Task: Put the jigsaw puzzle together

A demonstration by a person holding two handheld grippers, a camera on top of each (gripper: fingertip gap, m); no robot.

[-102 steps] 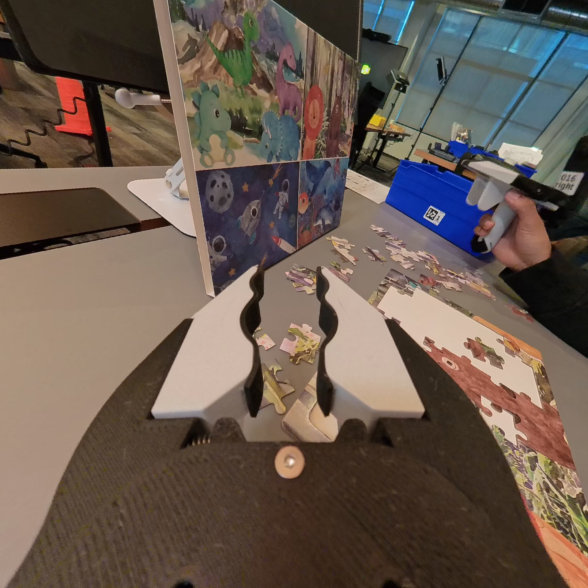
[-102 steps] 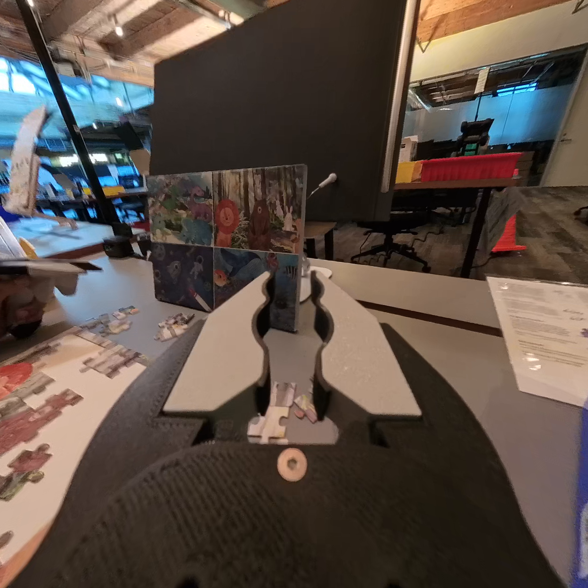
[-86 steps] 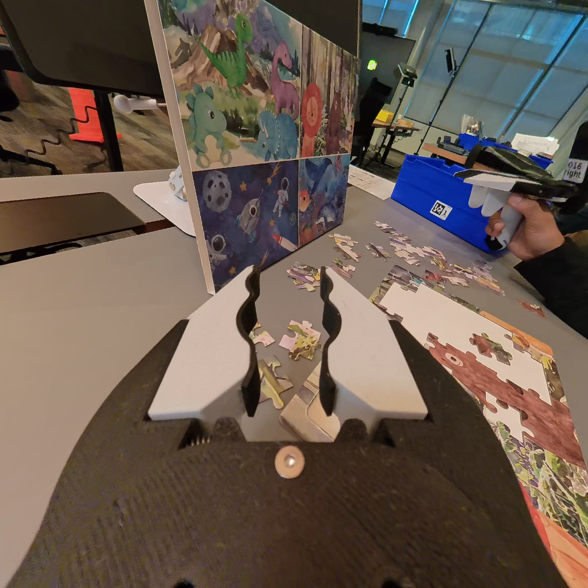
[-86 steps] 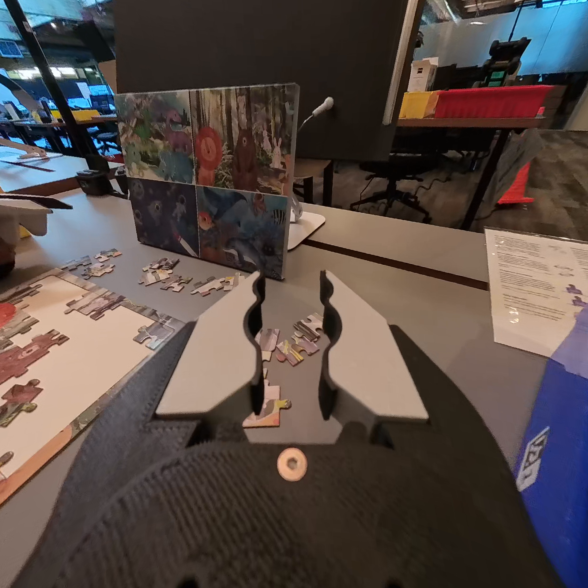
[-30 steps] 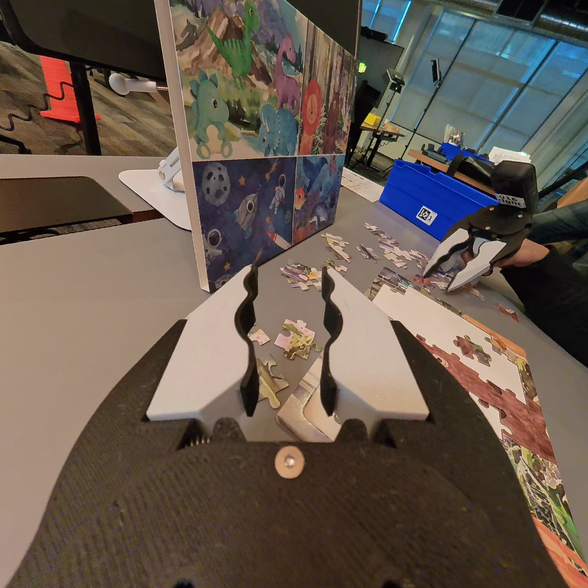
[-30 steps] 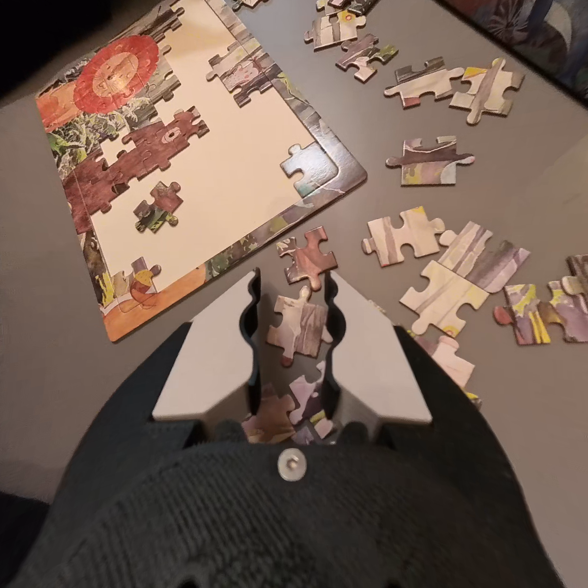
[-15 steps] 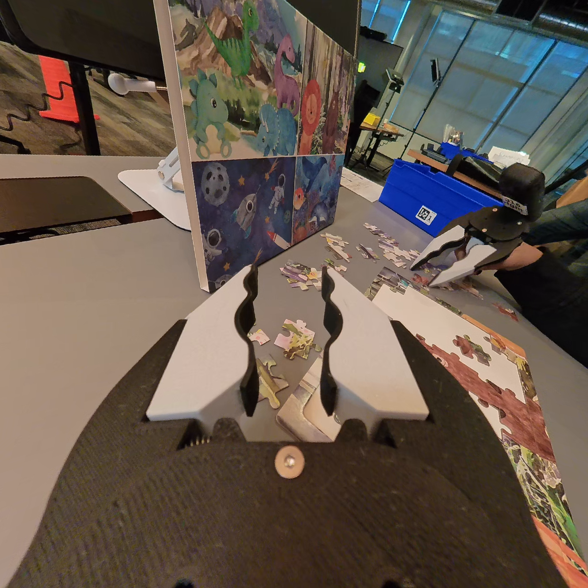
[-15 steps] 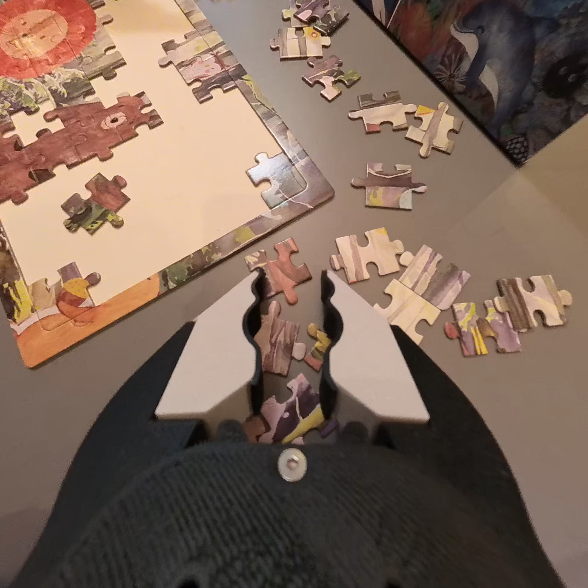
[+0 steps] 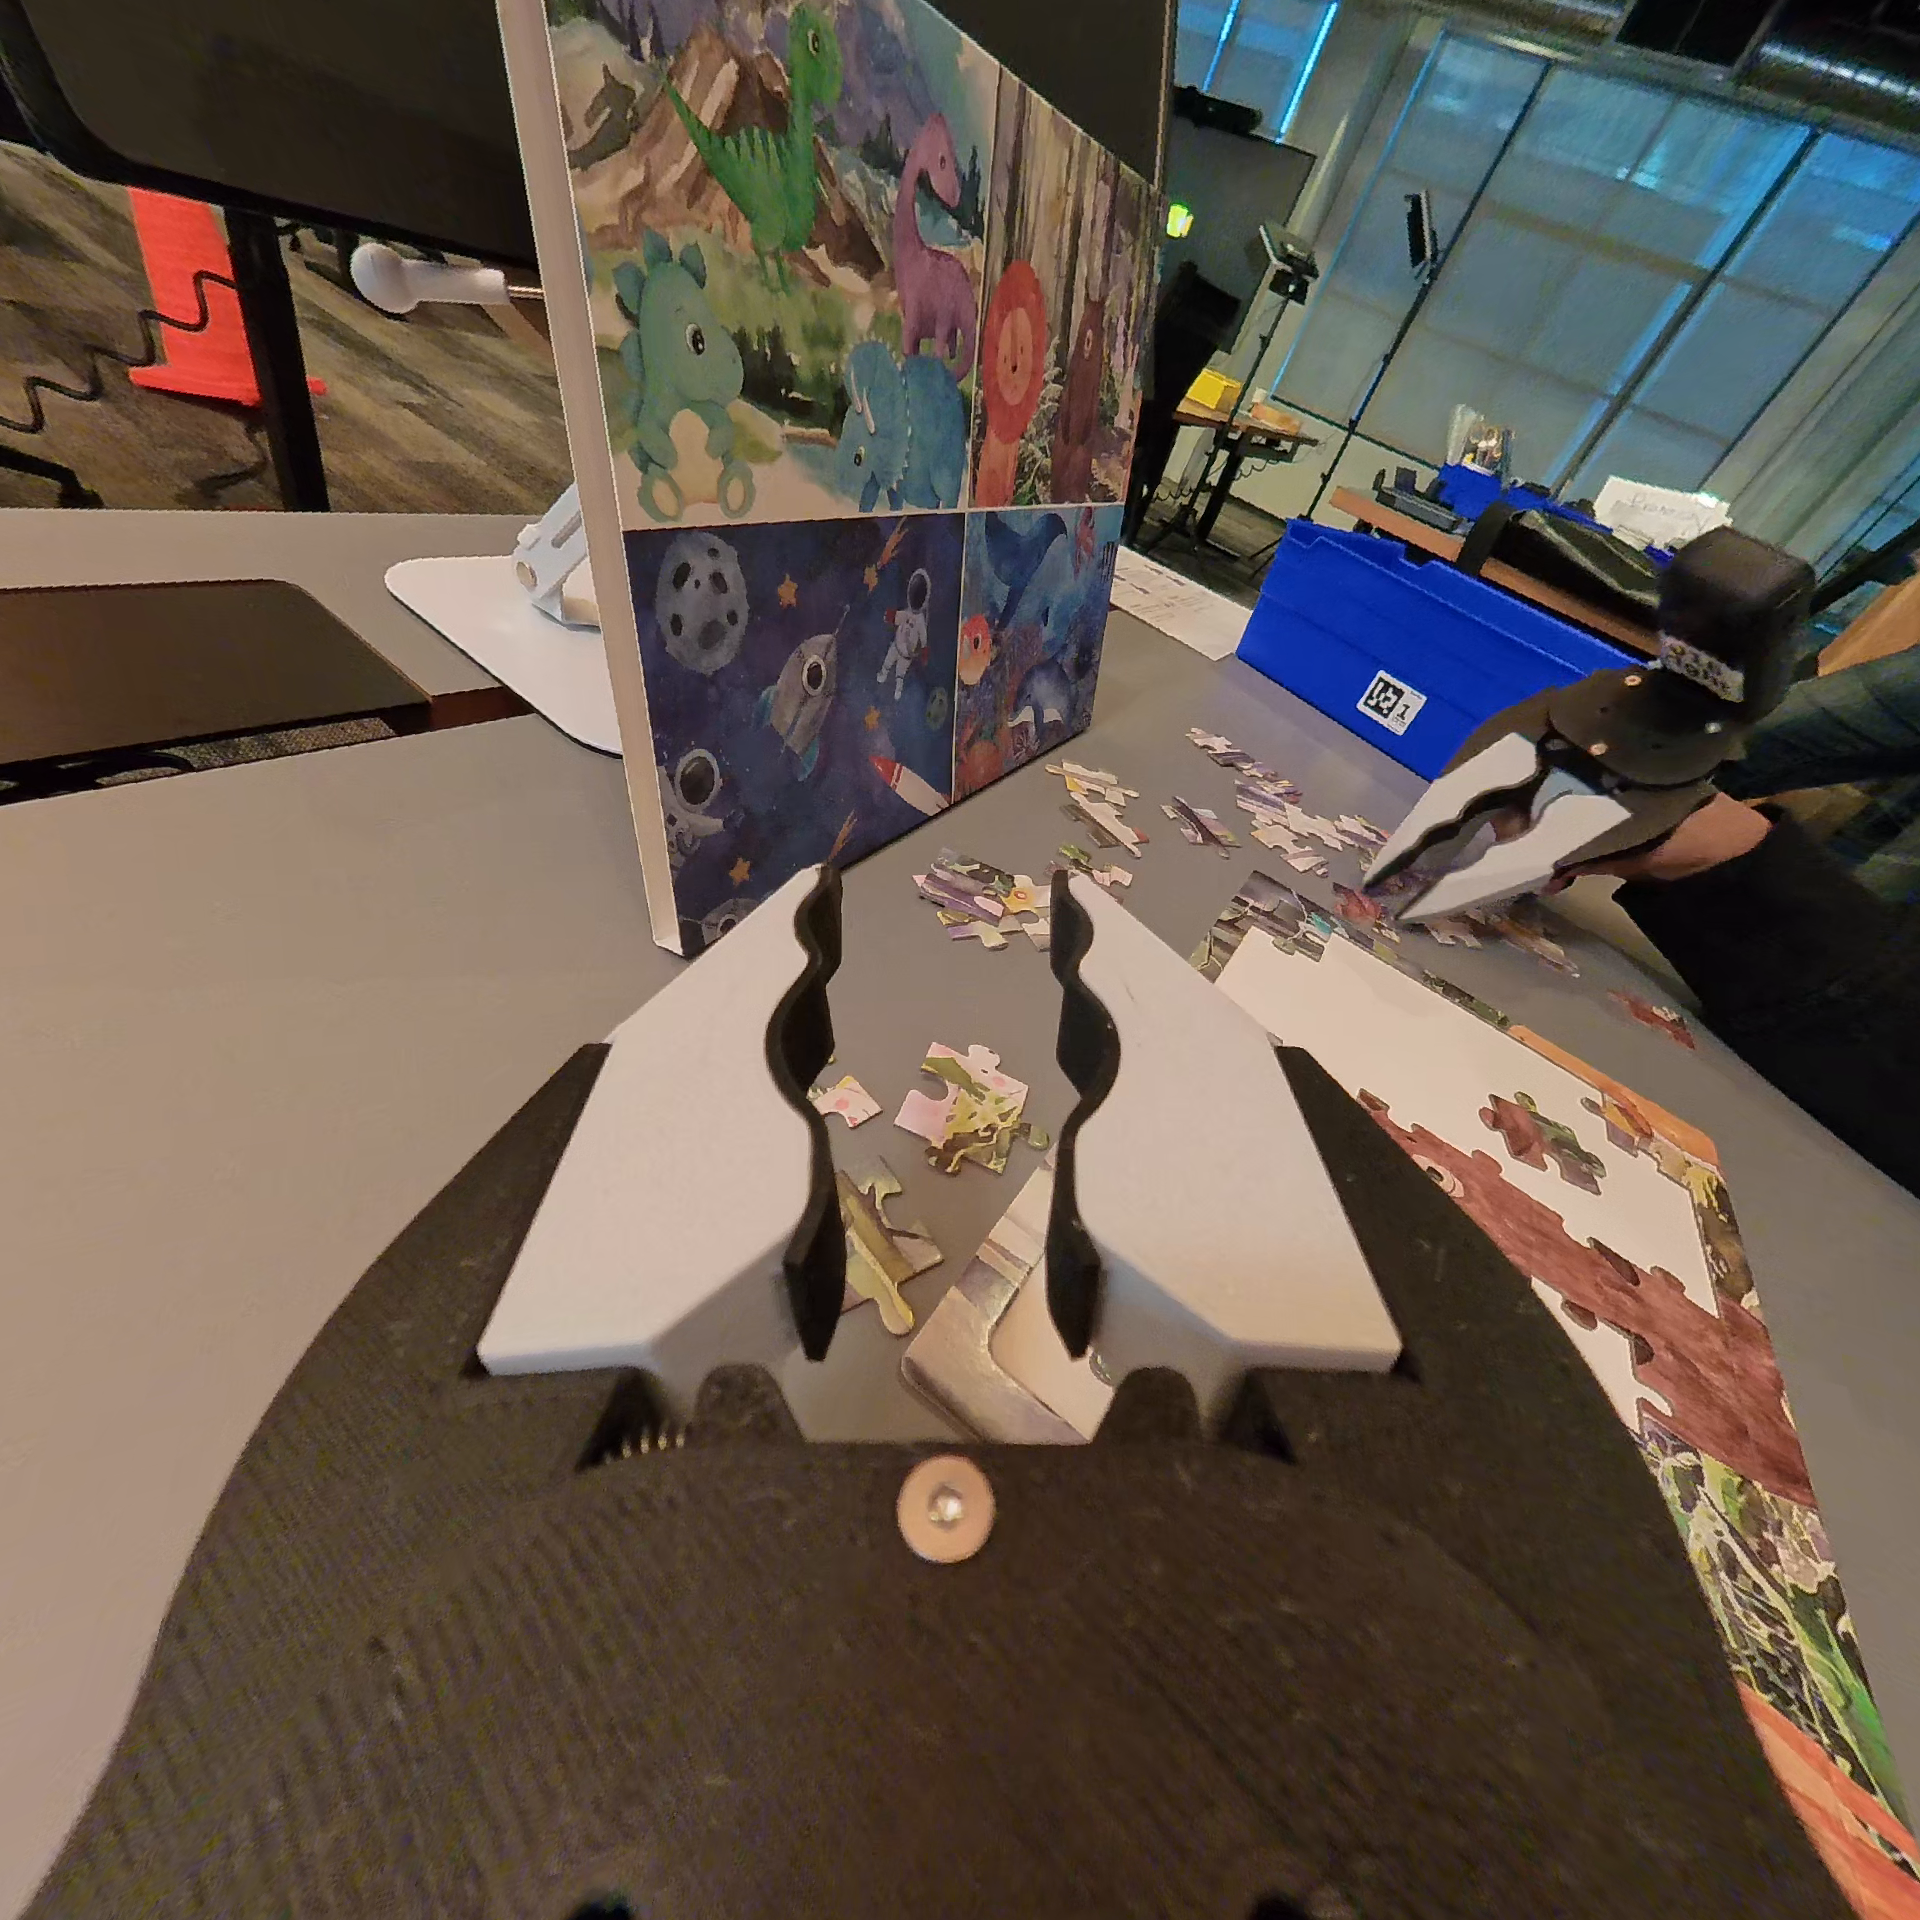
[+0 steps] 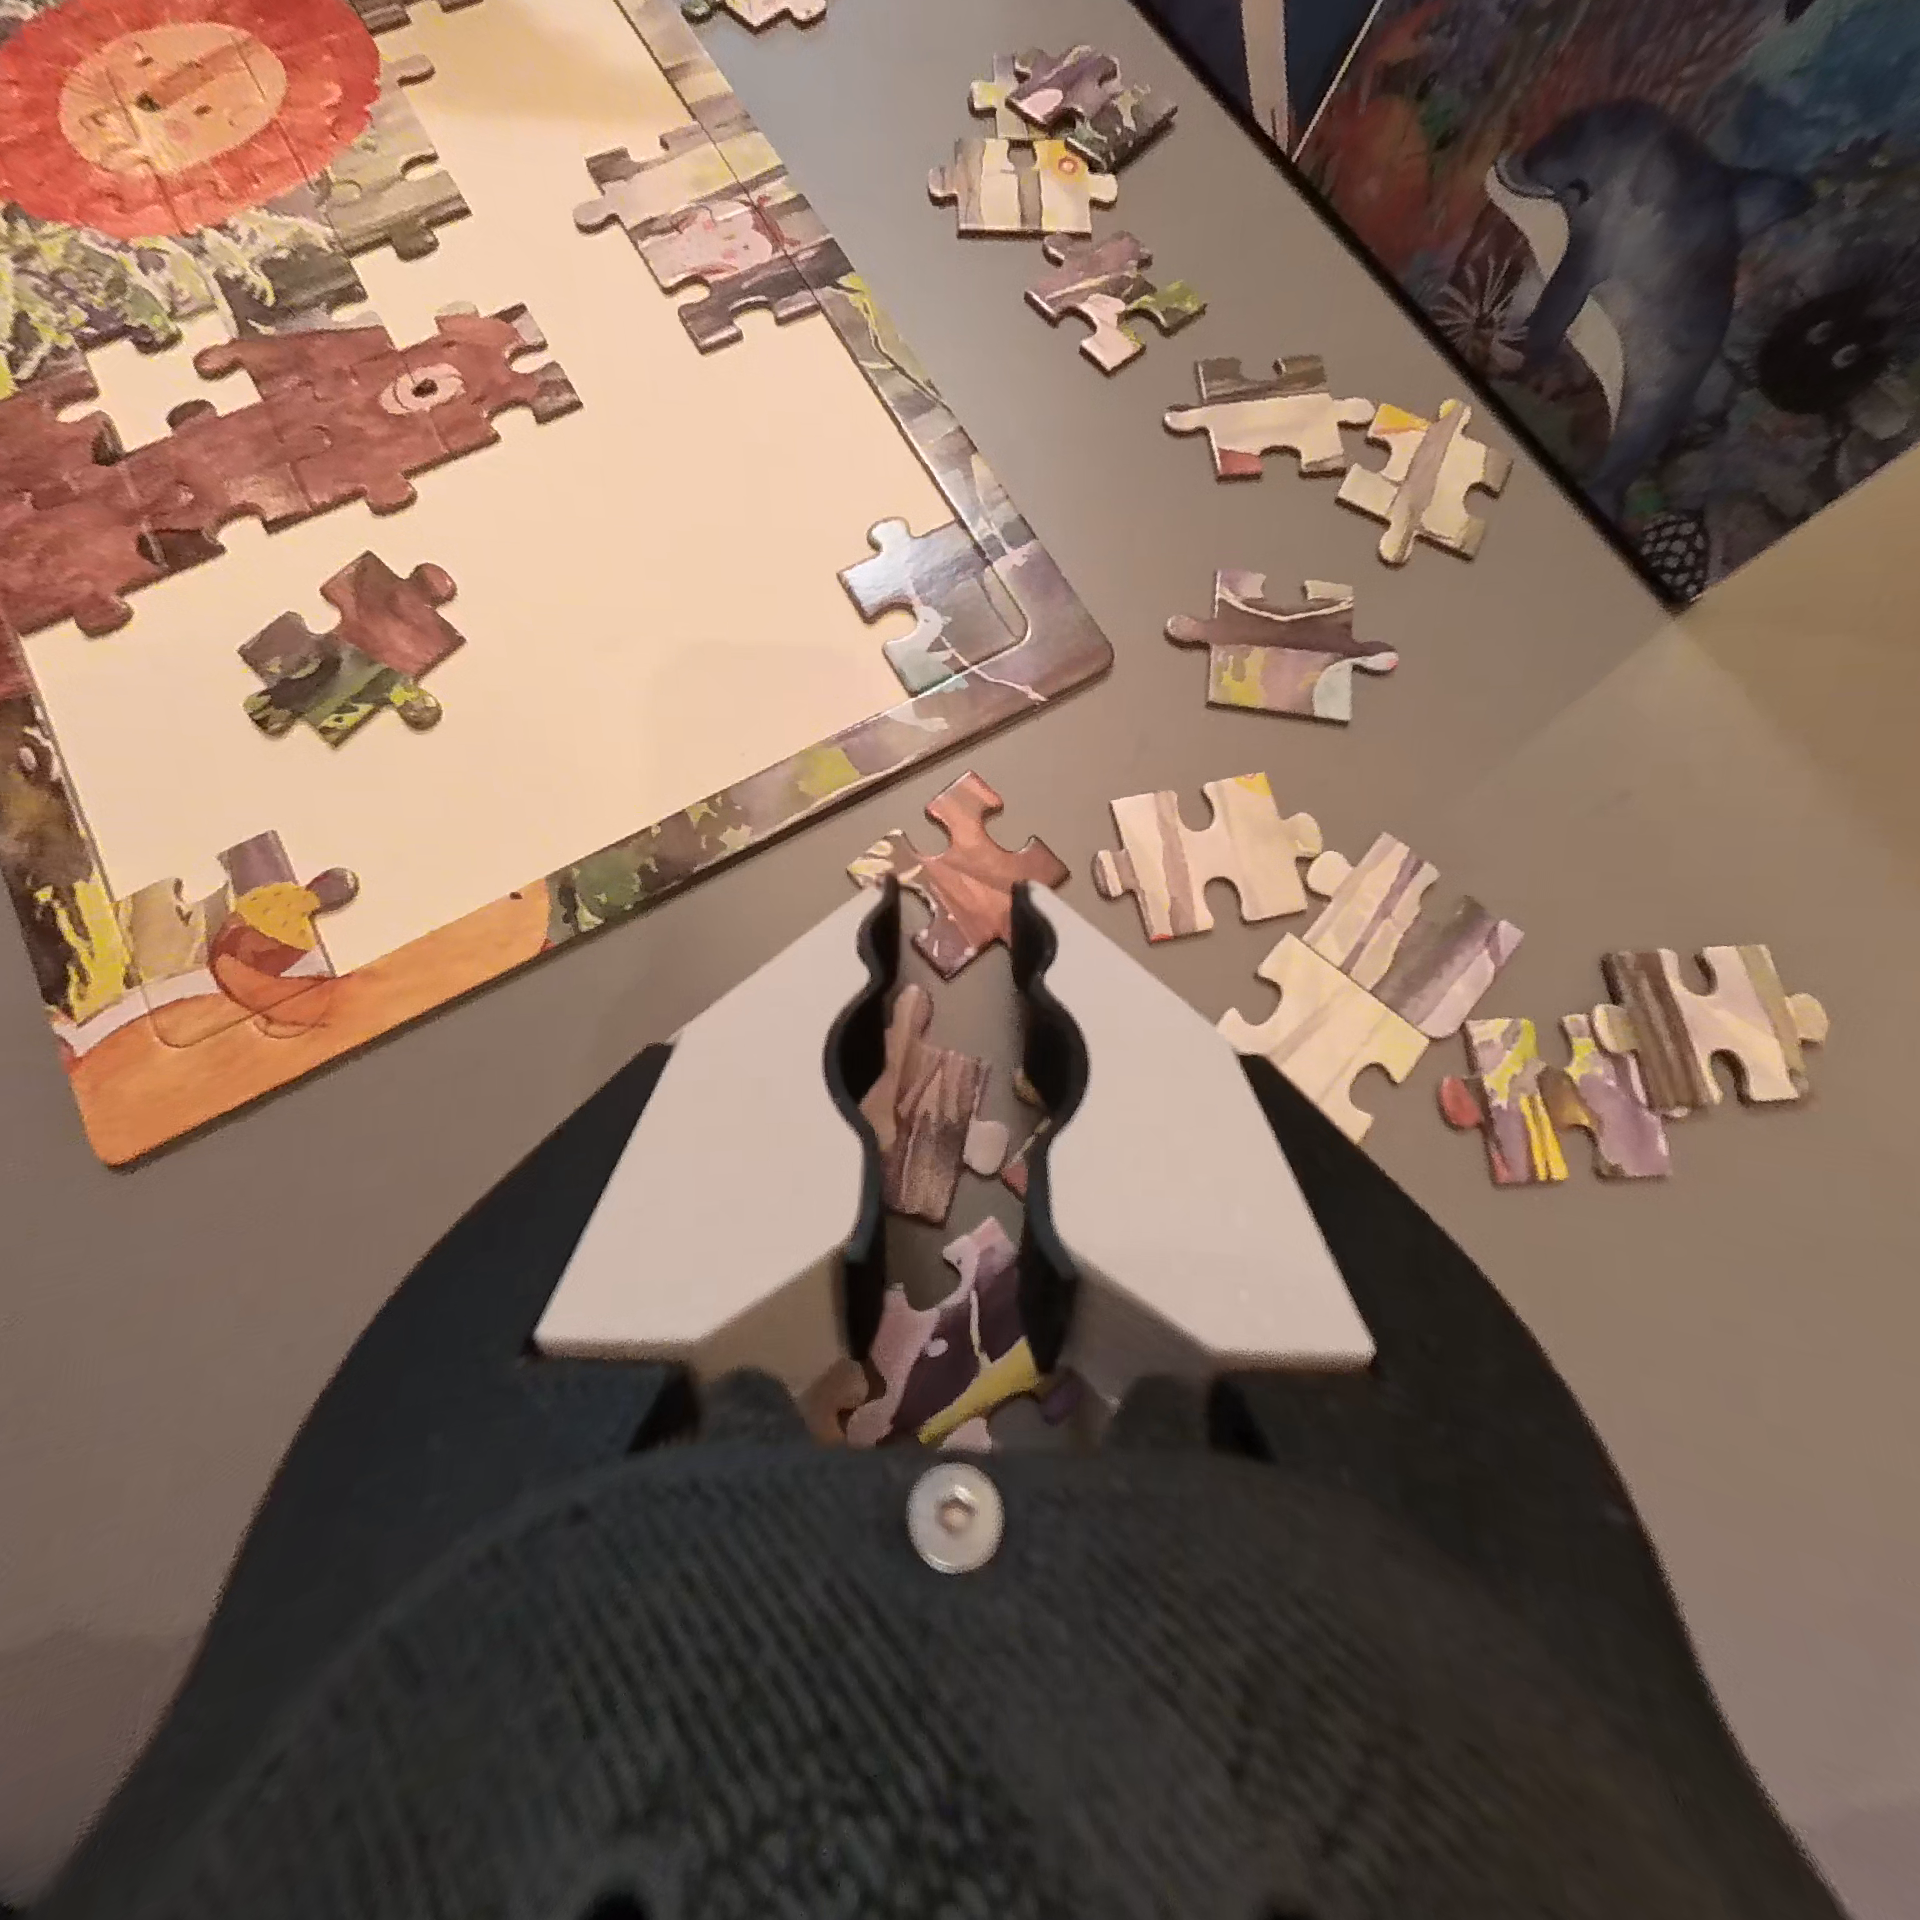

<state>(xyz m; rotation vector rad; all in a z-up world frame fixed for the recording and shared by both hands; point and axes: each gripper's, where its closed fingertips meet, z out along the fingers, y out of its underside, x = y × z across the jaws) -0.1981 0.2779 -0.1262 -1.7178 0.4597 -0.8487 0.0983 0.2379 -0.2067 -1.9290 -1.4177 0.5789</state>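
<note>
The puzzle board lies on the grey table, with a red lion, a brown bear patch and some edge pieces fitted; it also shows in the left wrist view. My right gripper points down just off the board's corner, its jaws narrowed onto a brown loose piece that lies on the table. It shows from the side in the left wrist view, tips at the table. My left gripper is open and empty, hovering over loose pieces beside the board.
Several loose pieces lie scattered right of the board. An upright reference picture panel stands behind them, its lower corner close to my right gripper. A blue bin sits farther back. My right fingertips sit around 30 cm from my left ones.
My right gripper swung from facing the room to pointing down at the table, moved onto the brown piece and narrowed its jaws on it. My left gripper has barely moved.
</note>
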